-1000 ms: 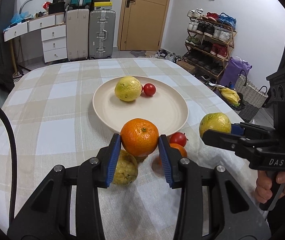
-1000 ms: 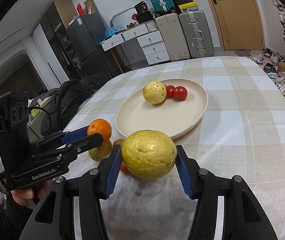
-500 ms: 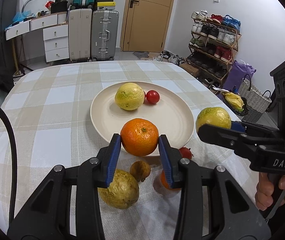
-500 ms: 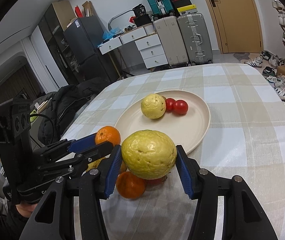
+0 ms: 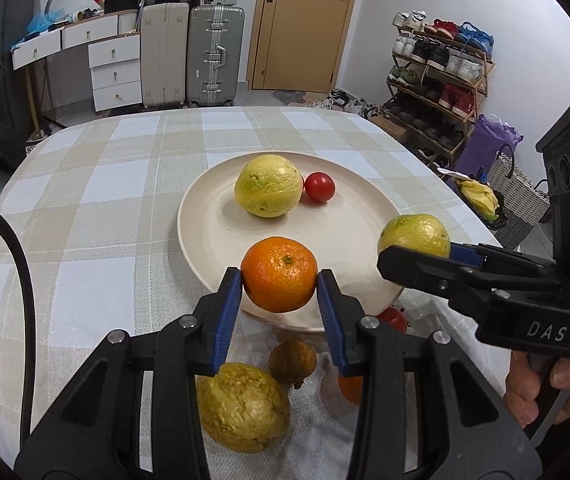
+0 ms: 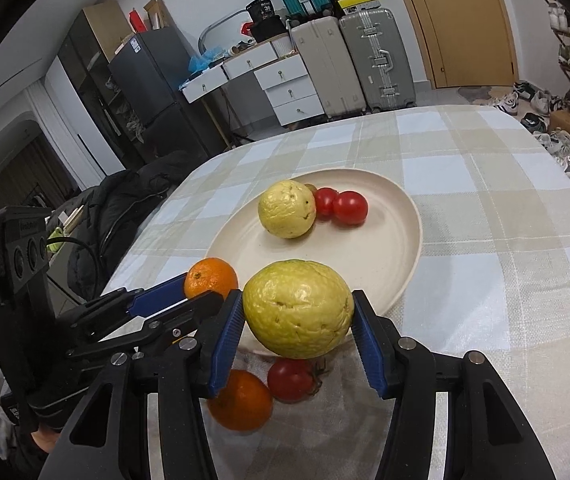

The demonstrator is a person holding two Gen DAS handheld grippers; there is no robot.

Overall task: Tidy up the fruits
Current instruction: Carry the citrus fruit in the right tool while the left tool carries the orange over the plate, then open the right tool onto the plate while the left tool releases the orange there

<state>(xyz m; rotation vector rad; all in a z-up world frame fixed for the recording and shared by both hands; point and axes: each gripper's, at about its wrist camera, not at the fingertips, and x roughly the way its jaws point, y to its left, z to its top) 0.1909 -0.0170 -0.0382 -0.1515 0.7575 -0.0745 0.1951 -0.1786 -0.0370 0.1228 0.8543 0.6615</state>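
Observation:
My left gripper (image 5: pixel 280 280) is shut on an orange (image 5: pixel 279 274) and holds it above the near rim of the cream plate (image 5: pixel 205 216). My right gripper (image 6: pixel 297 318) is shut on a yellow-green guava (image 6: pixel 297 314), also above the plate's near rim (image 6: pixel 413 256); it shows at the right of the left wrist view (image 5: pixel 413 236). On the plate lie a yellow guava (image 5: pixel 268 185) and red tomatoes (image 6: pixel 349 207). On the cloth below the grippers lie a guava (image 5: pixel 243 406), a small brown fruit (image 5: pixel 292 361), an orange (image 6: pixel 241 400) and a tomato (image 6: pixel 291 378).
The table has a checked cloth (image 5: pixel 85 184). A dark jacket (image 6: pixel 125 208) lies off its left edge. Suitcases (image 5: pixel 215 54), drawers (image 5: pixel 115 72) and a shoe rack (image 5: pixel 437 80) stand behind, off the table.
Both grippers have risen and moved forward with their fruits, from over the loose fruits on the cloth to above the plate's near rim.

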